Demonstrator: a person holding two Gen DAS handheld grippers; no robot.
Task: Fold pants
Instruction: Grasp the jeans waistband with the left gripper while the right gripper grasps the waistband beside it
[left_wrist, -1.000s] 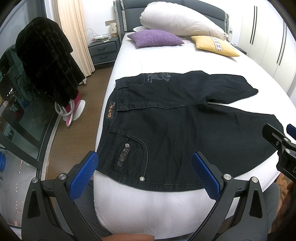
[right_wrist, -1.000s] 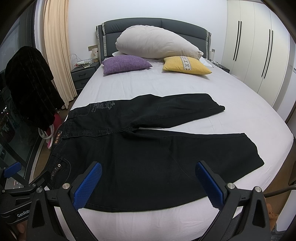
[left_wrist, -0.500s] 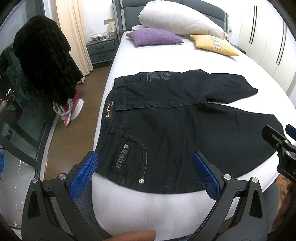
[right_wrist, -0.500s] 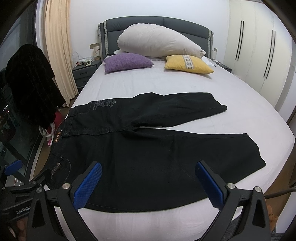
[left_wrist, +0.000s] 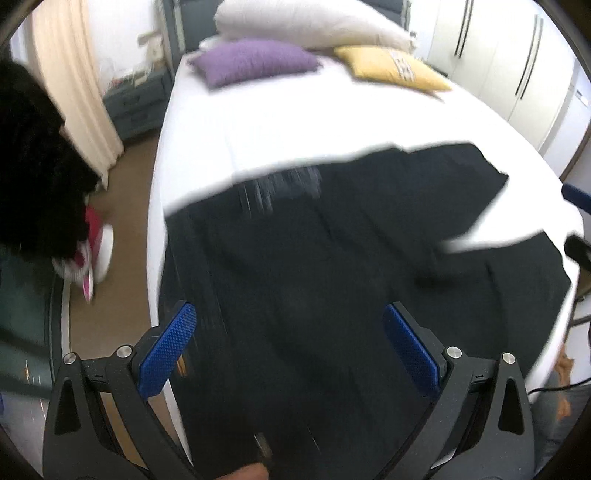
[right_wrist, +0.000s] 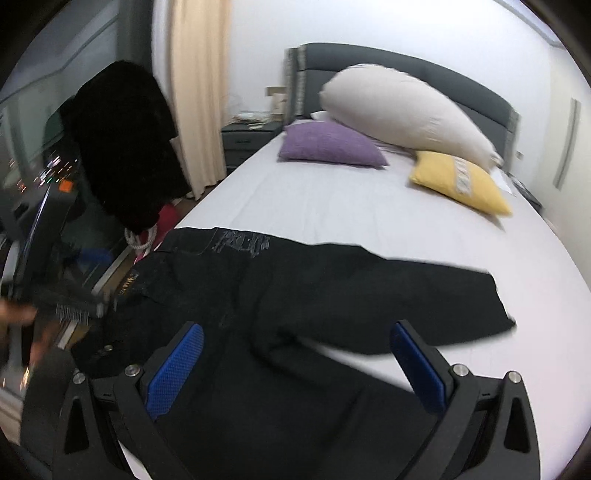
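Observation:
Black pants (left_wrist: 332, 280) lie spread flat on the white bed (left_wrist: 295, 122), waistband at the left edge, both legs running right. They also show in the right wrist view (right_wrist: 332, 306). My left gripper (left_wrist: 291, 343) is open and empty, low over the waist part of the pants. My right gripper (right_wrist: 295, 365) is open and empty, over the near leg close to the crotch. The left gripper shows blurred at the left edge of the right wrist view (right_wrist: 70, 302). Both views are motion-blurred.
A purple pillow (right_wrist: 328, 144), a yellow pillow (right_wrist: 458, 181) and a large white pillow (right_wrist: 402, 110) lie at the headboard. A dark coat (right_wrist: 122, 147) hangs left of the bed. A nightstand (right_wrist: 247, 140) stands by the curtain. Wardrobes (left_wrist: 517, 70) line the right wall.
Both grippers have moved forward and down over the pants. The left one is now over the waist, and the right has swung left toward the crotch. Both stay open.

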